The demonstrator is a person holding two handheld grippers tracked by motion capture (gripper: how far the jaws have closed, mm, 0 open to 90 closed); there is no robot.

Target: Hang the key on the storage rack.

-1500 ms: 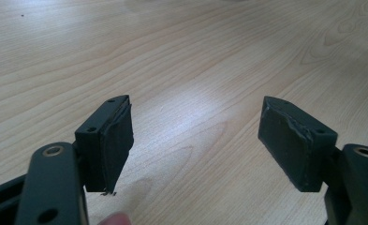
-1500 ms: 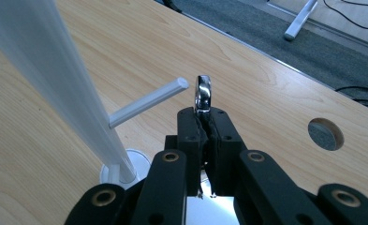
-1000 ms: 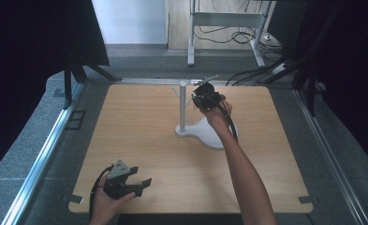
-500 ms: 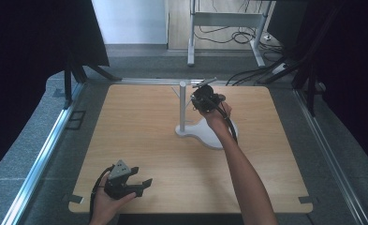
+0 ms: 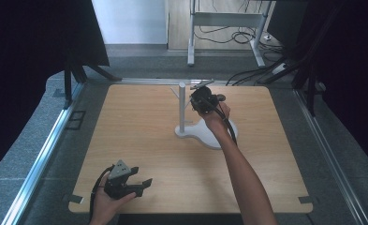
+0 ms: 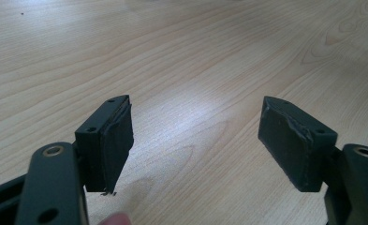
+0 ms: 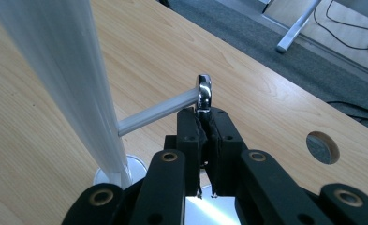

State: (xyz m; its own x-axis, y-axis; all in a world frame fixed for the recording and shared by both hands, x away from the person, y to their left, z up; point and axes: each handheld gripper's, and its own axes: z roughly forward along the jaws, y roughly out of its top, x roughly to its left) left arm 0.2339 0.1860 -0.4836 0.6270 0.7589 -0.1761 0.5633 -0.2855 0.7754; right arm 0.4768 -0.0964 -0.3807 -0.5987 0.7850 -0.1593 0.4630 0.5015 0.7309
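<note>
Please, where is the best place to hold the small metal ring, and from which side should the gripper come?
Grip the lower edge of the metal ring, across its thin flat faces, coming from below and along the line of the white peg. The ring stands upright at the peg's tip, so that edge is free. The right gripper seems to pinch it this way, jaws closed, probably ready to slide it along the peg.

Stand on table centre, right tongs — perhaps touching — beside post, left tongs near front-left edge.
</note>
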